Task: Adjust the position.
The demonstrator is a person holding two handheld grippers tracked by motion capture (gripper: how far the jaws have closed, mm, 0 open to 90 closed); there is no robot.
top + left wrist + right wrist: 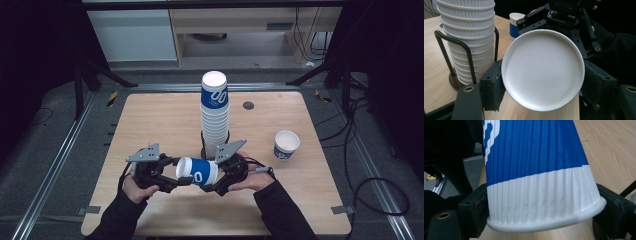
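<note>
a blue-and-white ribbed paper cup (pixel 197 172) lay on its side in the air above the near middle of the wooden table (pixel 150 120), spanning the gap between the two grippers. the left gripper (pixel 176 181), at about 9 o'clock from the cup, had its jaws closed partway on the cup's bottom end; in the left gripper view the round white base of the cup (pixel 542 68) sat between the two black pads, with both pads against its sides. the right gripper (pixel 210 187), at about 3 o'clock from the cup, was at the cup's mouth end. in the right gripper view the cup's white band and rolled rim (pixel 546 221) lay between its pads, and both pads met the cup wall just above the rim, so it gripped the cup too, jaws roughly half open.

at about 12 o'clock from the held cup stood a tall stack of paper cups (pixel 215 115) in a black wire holder (pixel 454 47) on a round dark base. a single upright paper cup (pixel 286 144) stood on the table at about 2 o'clock, well apart from the grippers.
</note>
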